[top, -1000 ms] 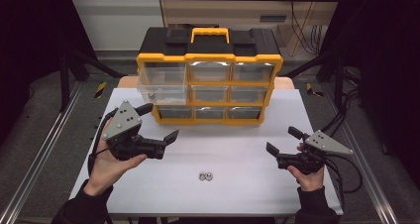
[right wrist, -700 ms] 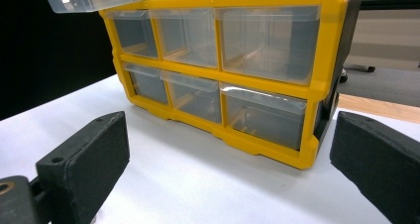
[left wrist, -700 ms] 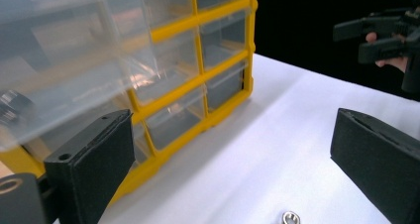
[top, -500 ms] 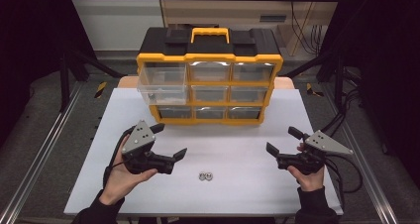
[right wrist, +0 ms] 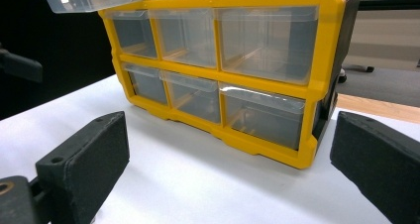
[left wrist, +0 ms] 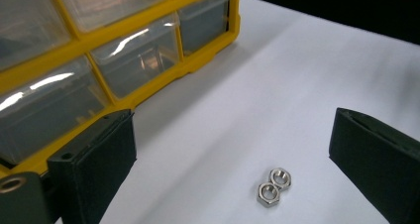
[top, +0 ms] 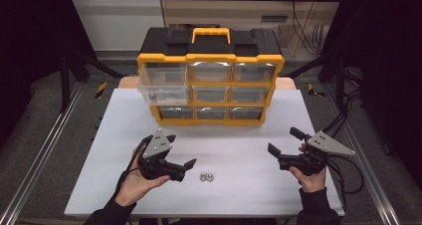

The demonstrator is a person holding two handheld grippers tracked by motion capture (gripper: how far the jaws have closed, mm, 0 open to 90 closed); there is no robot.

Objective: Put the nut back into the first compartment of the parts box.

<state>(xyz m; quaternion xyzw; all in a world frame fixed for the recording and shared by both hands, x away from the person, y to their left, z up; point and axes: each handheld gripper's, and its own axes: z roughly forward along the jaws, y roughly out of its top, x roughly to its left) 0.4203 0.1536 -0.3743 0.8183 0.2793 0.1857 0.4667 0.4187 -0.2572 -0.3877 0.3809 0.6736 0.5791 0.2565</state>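
A white matte tabletop (top: 239,135) stands in a dim workroom, with dark floor and metal rails to either side. Near its front edge, a little left of centre, lie two small silvery steel hex nuts (top: 206,176), flat and touching each other; in the left gripper view they sit between the jaws, nearer the right one (left wrist: 273,186). They look light, hard and smooth, likely to slide or skate away on the slick surface, so pinching one nut across its flat sides should hold best. The left tool (top: 180,160) hovers just left of them, jaws wide apart. The right tool (top: 283,141) waits well apart at the right, also spread wide. At the far side stands a yellow-and-black plastic organiser (top: 211,75) with clear drawers, its top-left drawer (top: 161,80) pulled out.
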